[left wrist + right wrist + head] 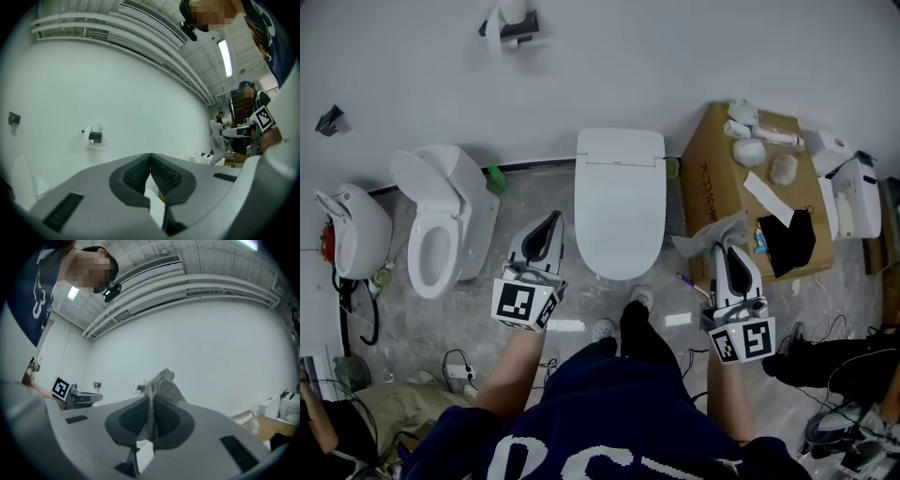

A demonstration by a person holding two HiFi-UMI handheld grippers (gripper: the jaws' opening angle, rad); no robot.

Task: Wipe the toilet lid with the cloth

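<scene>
Pinching the grey cloth in the right tool, beside the shut toilet lid; holding the left tool closed, empty.

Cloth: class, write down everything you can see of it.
The cloth is grey, thin and looks finely woven. It is crumpled and pinched between the shut jaws of the right claw, a loose fold standing up past the tips. Only the claw touches it; it is held right of the toilet lid.

white toilet lid closed, grey cloth held aloft
</scene>
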